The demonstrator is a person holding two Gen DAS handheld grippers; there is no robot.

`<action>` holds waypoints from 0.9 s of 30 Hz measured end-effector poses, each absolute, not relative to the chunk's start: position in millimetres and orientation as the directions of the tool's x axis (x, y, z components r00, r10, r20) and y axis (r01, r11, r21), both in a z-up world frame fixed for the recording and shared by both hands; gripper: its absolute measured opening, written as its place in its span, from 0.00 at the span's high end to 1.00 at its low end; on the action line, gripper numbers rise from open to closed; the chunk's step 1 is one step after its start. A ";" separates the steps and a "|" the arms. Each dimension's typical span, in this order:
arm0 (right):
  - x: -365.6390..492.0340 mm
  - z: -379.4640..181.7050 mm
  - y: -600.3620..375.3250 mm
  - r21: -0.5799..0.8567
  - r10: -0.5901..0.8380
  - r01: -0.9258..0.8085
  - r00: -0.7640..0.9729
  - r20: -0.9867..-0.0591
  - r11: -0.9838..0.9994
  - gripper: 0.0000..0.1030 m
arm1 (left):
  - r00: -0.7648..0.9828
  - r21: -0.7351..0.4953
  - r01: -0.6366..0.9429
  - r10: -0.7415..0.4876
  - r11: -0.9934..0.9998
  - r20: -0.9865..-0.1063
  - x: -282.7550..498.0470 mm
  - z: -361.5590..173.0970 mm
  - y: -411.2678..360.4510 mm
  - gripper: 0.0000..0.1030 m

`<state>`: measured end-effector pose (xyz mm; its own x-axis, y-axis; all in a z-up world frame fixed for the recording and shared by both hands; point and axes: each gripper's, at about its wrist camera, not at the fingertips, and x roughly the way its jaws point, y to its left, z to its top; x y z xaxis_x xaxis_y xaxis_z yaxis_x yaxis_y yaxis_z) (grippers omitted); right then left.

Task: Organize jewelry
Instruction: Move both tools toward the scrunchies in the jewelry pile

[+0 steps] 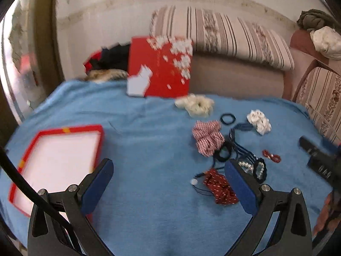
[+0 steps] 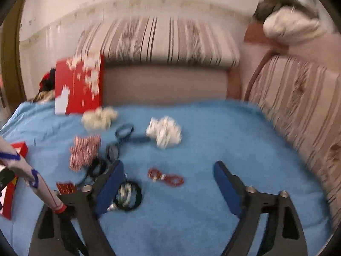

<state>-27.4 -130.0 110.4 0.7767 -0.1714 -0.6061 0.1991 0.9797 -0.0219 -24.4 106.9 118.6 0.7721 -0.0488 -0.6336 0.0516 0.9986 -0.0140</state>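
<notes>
- Right wrist view: the right gripper [image 2: 168,183] hangs over the blue blanket [image 2: 223,140] with its jaws spread wide and nothing between the pads; only bare blanket shows in the gap.
- Just beyond that gap lies the red bead bracelet [image 2: 166,178], and beside the gripper's left finger sits the black ring with pearls [image 2: 127,195]. Judging by this, the bracelet is the likeliest next pick.
- Left wrist view: the left gripper [image 1: 168,183] is also wide and empty, over bare blanket.
- To the left of the bracelet the rest of the jewelry and hair ties lie in a loose heap: the striped scrunchie [image 1: 207,137], the dark red scrunchie [image 1: 220,188], black hair ties and a blue cord.
- Far left of the bracelet sits the open red box [image 1: 57,162], white-lined and empty, seemingly the place to sort things into.
- Right of the bracelet the blanket is open up to the sofa edge, giving room to approach.
</notes>
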 end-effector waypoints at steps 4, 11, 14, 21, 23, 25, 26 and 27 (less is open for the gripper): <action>-18.3 83.2 -135.4 0.025 -0.096 0.157 0.716 -0.692 0.987 0.17 | 0.734 -0.032 0.030 -0.044 0.999 -0.678 -9.1 94.4 103.7 0.00; -13.1 68.1 -135.5 0.011 -0.101 0.156 0.692 -0.714 0.988 0.16 | 0.663 -0.019 0.077 -0.066 0.997 -0.746 4.1 66.9 96.7 0.00; -7.4 62.8 -133.9 0.004 -0.100 0.150 0.679 -0.728 0.989 0.16 | 0.656 -0.013 0.088 -0.068 0.996 -0.752 5.0 64.5 95.3 0.00; -2.8 55.1 -126.2 -0.014 -0.098 0.130 0.663 -0.742 0.991 0.16 | 0.639 -0.023 0.095 -0.078 0.995 -0.765 5.4 61.0 95.4 0.00; -1.9 54.2 -126.7 -0.012 -0.097 0.131 0.660 -0.745 0.991 0.16 | 0.636 -0.027 0.097 -0.083 0.995 -0.767 5.1 60.3 94.5 0.00; -1.9 54.6 -129.0 -0.006 -0.096 0.137 0.659 -0.746 0.991 0.16 | 0.632 -0.032 0.100 -0.089 0.994 -0.770 5.0 59.7 93.6 0.00; -2.1 55.0 -130.1 -0.003 -0.096 0.141 0.659 -0.746 0.990 0.16 | 0.629 -0.041 0.105 -0.098 0.994 -0.771 4.8 59.6 93.3 0.00; -2.4 55.6 -132.2 0.003 -0.096 0.148 0.659 -0.746 0.989 0.16 | 0.627 -0.053 0.109 -0.111 0.993 -0.771 4.5 59.8 93.2 0.00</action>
